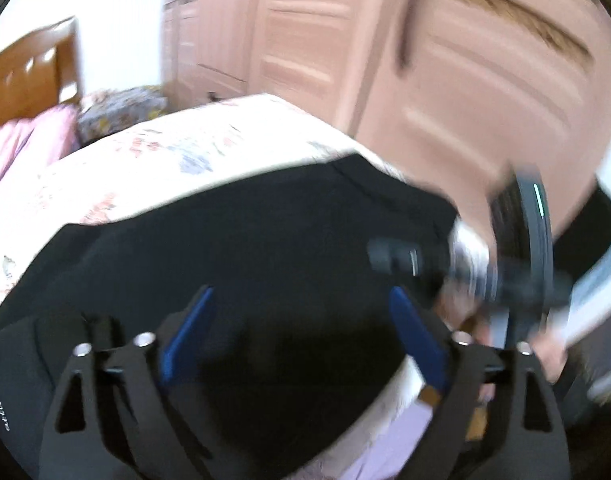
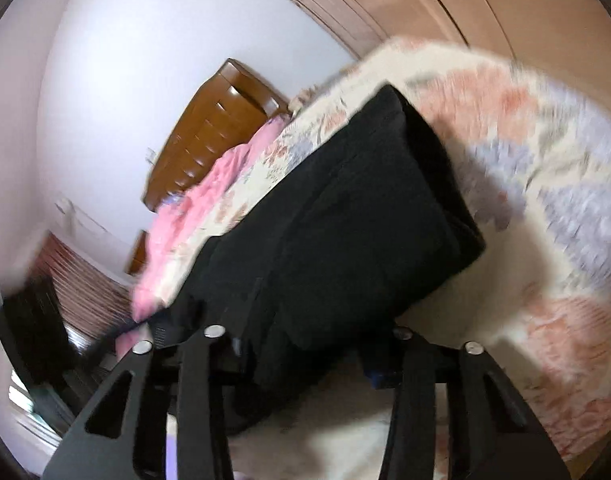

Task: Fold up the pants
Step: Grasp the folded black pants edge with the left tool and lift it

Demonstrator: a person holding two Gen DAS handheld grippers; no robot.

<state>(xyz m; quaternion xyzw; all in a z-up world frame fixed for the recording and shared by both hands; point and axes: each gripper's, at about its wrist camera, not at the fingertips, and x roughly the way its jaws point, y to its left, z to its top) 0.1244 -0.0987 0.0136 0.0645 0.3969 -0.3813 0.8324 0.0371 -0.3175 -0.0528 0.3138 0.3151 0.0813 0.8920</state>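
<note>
The black pants (image 1: pixel 265 240) lie folded in a thick stack on the floral bedspread (image 1: pixel 165 160). My left gripper (image 1: pixel 303 336) hovers over their near end. It is open, its blue pads (image 1: pixel 189 336) spread wide with nothing between them. At the right of that view the blurred body of the right tool (image 1: pixel 521 264) reaches in over the pants' edge. In the right wrist view the pants (image 2: pixel 345 220) run away from the camera. Their near end fills my right gripper (image 2: pixel 305 368), which is shut on the cloth. Only one blue pad (image 2: pixel 379 376) peeks out.
A wooden headboard (image 2: pixel 221 132) and pink bedding (image 2: pixel 209 200) are at the bed's far end, beside a flowered pillow (image 1: pixel 117 112). Pink wardrobe doors (image 1: pixel 325 40) stand close beyond the bed. A hand (image 1: pixel 553 360) shows at the right. The bedspread (image 2: pixel 545 200) continues right of the pants.
</note>
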